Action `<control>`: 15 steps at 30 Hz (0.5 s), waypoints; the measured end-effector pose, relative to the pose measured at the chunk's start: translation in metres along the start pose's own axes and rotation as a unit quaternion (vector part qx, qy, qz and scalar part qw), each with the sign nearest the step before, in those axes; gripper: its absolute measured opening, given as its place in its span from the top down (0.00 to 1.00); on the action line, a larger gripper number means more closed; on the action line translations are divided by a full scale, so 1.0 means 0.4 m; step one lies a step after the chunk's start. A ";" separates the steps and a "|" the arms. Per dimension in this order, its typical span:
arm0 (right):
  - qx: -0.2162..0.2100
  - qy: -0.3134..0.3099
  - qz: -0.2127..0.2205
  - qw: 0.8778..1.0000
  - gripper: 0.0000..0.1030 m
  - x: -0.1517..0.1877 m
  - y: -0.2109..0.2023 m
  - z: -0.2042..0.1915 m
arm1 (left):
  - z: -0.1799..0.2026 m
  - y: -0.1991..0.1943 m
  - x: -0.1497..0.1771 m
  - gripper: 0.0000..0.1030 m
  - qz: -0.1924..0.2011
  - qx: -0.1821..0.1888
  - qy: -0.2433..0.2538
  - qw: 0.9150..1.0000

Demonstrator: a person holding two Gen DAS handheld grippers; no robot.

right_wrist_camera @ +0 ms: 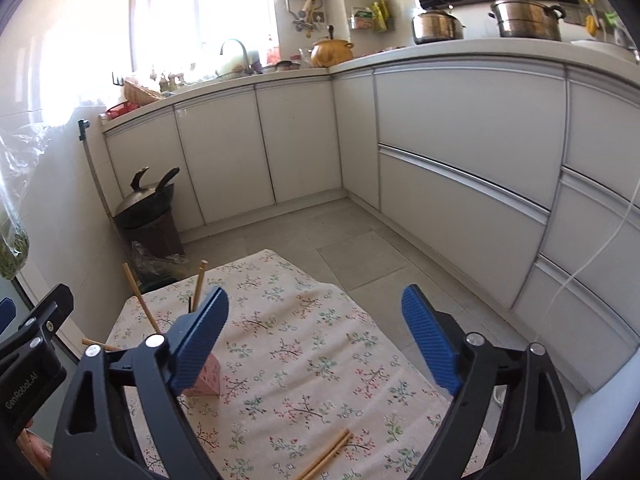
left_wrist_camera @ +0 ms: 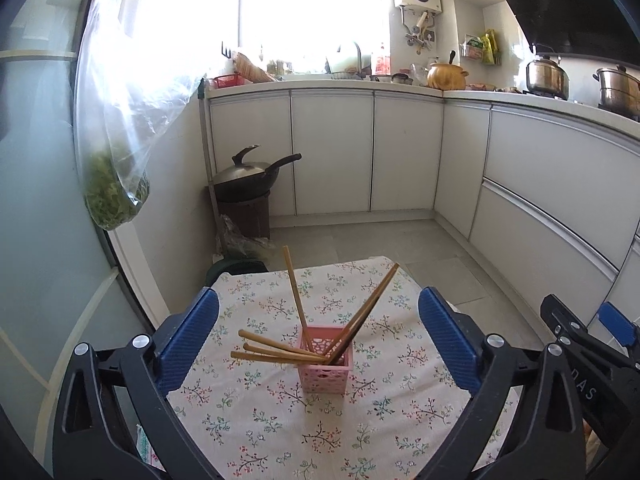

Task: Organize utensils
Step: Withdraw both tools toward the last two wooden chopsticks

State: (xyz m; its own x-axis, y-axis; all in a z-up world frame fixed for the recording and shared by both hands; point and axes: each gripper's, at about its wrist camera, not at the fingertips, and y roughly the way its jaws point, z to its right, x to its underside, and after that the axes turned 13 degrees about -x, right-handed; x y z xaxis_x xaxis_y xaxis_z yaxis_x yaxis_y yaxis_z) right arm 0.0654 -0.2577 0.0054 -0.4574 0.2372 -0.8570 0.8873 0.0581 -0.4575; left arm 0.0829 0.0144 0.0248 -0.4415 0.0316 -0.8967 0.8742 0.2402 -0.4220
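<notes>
Your work surface is a small table [left_wrist_camera: 280,420] covered by a floral cloth [right_wrist_camera: 304,360]. A pink perforated holder [left_wrist_camera: 326,364] stands upright on the cloth, with chopsticks [left_wrist_camera: 360,316] leaning out of it. Two loose chopsticks [right_wrist_camera: 328,454] lie together on the cloth, well apart from the holder.

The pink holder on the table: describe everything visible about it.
The pink holder is a small square basket, seemingly plastic, with perforated walls. It stands upright on the floral tablecloth, between the open left gripper fingers but untouched. Six wooden chopsticks lean out of it in different directions. The right wrist view mostly hides it.
</notes>
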 end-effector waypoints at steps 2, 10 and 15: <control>0.008 0.002 -0.001 1.000 0.06 0.009 -0.008 0.017 | 0.009 -0.001 0.009 0.07 -0.007 0.006 0.006 1.000; 0.027 0.038 -0.047 0.998 0.06 0.068 -0.018 0.116 | 0.066 0.013 0.060 0.07 -0.029 0.013 0.057 0.998; 0.052 0.054 -0.075 0.994 0.06 0.132 -0.030 0.191 | 0.133 0.064 0.116 0.07 -0.088 0.048 0.115 0.988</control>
State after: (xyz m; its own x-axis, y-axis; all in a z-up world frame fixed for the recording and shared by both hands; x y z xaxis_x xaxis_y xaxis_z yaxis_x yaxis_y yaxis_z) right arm 0.0261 -0.3199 -0.0524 -0.5696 0.3361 -0.7501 0.7967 0.0013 -0.6044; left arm 0.0954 -0.0296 -0.0348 -0.6130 0.2208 -0.7586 0.7901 0.1690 -0.5892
